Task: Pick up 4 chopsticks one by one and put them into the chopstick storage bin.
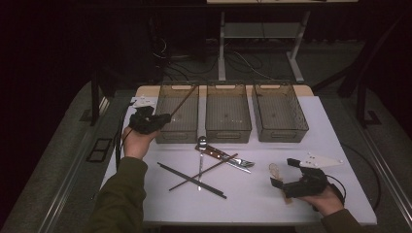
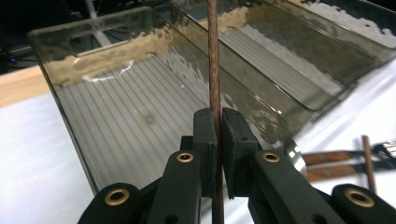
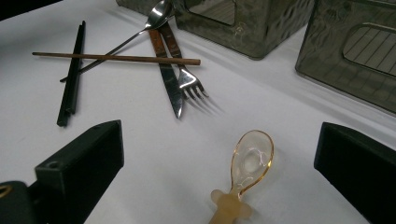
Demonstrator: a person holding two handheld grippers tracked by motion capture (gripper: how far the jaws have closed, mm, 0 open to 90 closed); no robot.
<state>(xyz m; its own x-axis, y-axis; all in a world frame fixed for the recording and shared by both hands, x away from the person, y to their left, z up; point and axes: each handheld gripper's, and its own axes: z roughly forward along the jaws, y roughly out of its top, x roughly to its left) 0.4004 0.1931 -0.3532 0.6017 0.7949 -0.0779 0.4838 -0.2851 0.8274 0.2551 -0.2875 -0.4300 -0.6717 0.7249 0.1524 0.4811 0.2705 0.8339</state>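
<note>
Item: brown chopstick [image 2: 214,70], clamped in my left gripper [image 2: 219,135] above the leftmost bin [image 2: 116,116]. My right gripper [image 3: 219,163]: open, straddling clear spoon [image 3: 250,163].

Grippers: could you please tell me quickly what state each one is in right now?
Left gripper: closed on a brown chopstick, over the left bin.
Right gripper: open, holding nothing, around a clear spoon.

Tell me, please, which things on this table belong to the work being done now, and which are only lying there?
In the work:
- left gripper, shut on a brown chopstick
- left bin, under that chopstick

Lying about:
- middle bin and right bin
- black chopsticks, second brown chopstick
- knife, fork, metal spoon
- clear amber spoon, between the open right gripper's jaws, untouched
</note>
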